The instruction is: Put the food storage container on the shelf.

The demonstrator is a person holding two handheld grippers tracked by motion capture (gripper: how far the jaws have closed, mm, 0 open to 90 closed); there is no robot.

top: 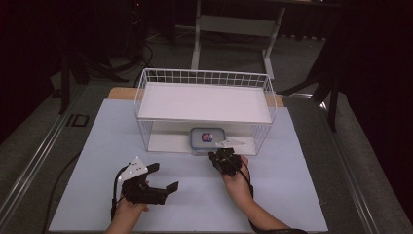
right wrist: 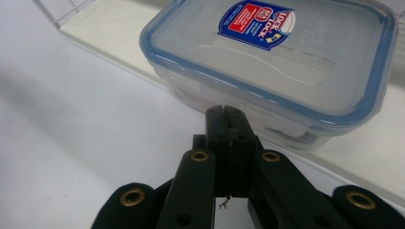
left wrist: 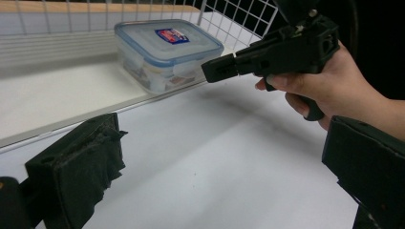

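A clear plastic food box (top: 208, 138) with a blue-rimmed lid and a red and blue label stands on the lower shelf of a white wire rack (top: 204, 77), at its front edge. My right gripper (top: 220, 155) is shut, its jaws pressed together with nothing between them, the tips just short of the food box (right wrist: 286, 62). From the left gripper view, the right gripper (left wrist: 217, 69) points at the food box (left wrist: 167, 50). My left gripper (top: 163, 178) lies open on the table to the left, its fingers (left wrist: 81, 167) wide apart and empty.
The rack has a white upper shelf (top: 204, 103) over the box. A pale mat (top: 97, 161) covers the table. Beyond the table stand the legs of a white frame (top: 197, 44) and dark stands. A cable (top: 114, 195) trails from the left gripper.
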